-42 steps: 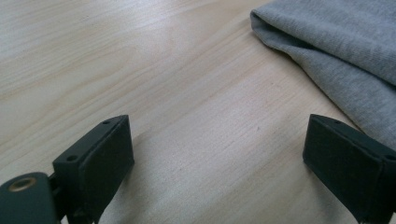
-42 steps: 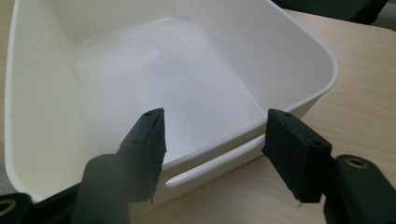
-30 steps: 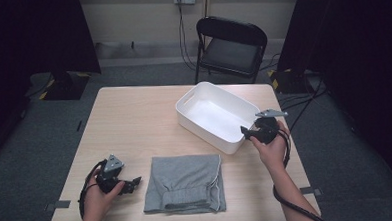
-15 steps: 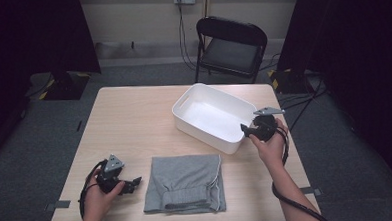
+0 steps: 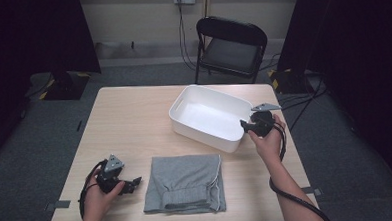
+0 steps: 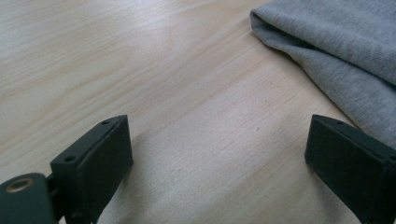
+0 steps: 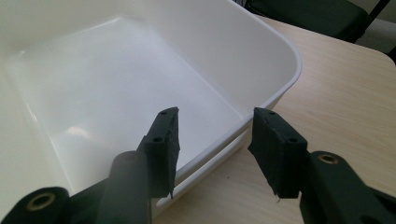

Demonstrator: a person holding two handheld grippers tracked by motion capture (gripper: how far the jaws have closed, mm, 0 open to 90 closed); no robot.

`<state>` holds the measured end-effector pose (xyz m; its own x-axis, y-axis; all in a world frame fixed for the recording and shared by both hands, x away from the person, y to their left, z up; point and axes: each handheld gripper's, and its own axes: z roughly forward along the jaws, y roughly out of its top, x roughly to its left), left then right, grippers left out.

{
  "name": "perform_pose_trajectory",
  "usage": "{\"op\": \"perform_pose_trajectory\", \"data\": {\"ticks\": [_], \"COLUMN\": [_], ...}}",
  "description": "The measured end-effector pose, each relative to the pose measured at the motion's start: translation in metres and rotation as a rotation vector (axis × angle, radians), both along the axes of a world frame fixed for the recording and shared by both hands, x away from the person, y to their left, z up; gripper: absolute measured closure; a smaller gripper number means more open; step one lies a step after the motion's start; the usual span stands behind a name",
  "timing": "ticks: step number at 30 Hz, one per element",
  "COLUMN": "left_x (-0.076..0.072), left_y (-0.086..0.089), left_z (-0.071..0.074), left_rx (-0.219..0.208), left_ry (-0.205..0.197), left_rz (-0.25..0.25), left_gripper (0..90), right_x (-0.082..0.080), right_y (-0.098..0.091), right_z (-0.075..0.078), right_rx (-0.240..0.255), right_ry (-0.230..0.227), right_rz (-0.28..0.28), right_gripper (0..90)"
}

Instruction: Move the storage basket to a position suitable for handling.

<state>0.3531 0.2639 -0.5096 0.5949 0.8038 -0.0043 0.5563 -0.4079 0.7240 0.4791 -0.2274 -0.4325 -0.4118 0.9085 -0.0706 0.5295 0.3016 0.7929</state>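
Note:
A white plastic bin (image 5: 201, 133) stands empty on the right half of the wooden table (image 5: 129, 123). My right gripper (image 5: 243, 124) is at the bin's right end. In the right gripper view the bin (image 7: 116, 84) has its corner rim running between the jaws of my right gripper (image 7: 217, 115), one jaw over the inside, one outside. These jaws have just been closing; a gap still shows on both sides of the rim. A folded grey garment (image 5: 184, 183) lies at the front. My left gripper (image 5: 133, 184) rests open on the table left of it, its jaws (image 6: 217, 149) wide, the garment (image 6: 336, 46) just beyond.
A black folding chair (image 5: 231, 44) stands behind the table's far edge. Cables run along the floor at the right (image 5: 304, 106). Bare tabletop stretches across the left half and far left corner.
The bin and my right gripper have shifted slightly to the left. The left hand and the garment have stayed put.

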Motion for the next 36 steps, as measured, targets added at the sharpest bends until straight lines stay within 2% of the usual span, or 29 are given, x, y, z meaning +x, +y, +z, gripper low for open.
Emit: {"op": "perform_pose_trajectory", "data": {"ticks": [7, 11, 15, 18, 20, 24, 27, 29, 32, 36], "left_x": [0.0, 0.0, 0.0, 0.0, 0.0, 0.0, 0.0, 0.0, 0.0, 0.0], "left_y": [0.0, 0.0, 0.0, 0.0, 0.0, 0.0, 0.0, 0.0, 0.0, 0.0], "left_z": [0.0, 0.0, 0.0, 0.0, 0.0, 0.0, 0.0, 0.0, 0.0, 0.0], "left_rx": [-0.001, -0.002, -0.001, 0.0, -0.001, 0.0, -0.001, -0.001, 0.0, 0.004], "left_ry": [0.001, 0.001, 0.001, 0.001, 0.002, 0.002, 0.003, 0.001, 0.0, 0.0], "left_rz": [0.001, 0.001, 0.0, -0.002, -0.001, -0.003, -0.002, -0.001, -0.001, -0.006], "left_gripper": [6.7, 6.7, 6.7, 6.6, 6.6, 6.5, 6.4, 6.5, 6.5, 6.3], "right_x": [0.006, 0.01, 0.014, 0.014, 0.012, 0.002, -0.004, -0.01, -0.013, -0.014], "right_y": [0.0, 0.002, 0.004, 0.004, 0.005, 0.008, 0.012, 0.018, 0.02, 0.018], "right_z": [0.0, 0.0, 0.0, -0.001, -0.003, -0.004, -0.002, -0.002, -0.008, -0.011], "right_rx": [-0.003, -0.027, -0.03, -0.007, 0.006, 0.035, 0.064, 0.02, 0.006, 0.042], "right_ry": [-0.009, -0.01, -0.011, 0.017, 0.036, 0.068, 0.065, 0.07, 0.088, 0.086], "right_rz": [0.006, 0.021, 0.021, -0.001, -0.007, -0.013, -0.011, -0.003, 0.004, -0.003], "right_gripper": [55.9, 57.3, 58.9, 54.2, 46.4, 39.8, 40.3, 39.0, 44.3, 44.8]}}
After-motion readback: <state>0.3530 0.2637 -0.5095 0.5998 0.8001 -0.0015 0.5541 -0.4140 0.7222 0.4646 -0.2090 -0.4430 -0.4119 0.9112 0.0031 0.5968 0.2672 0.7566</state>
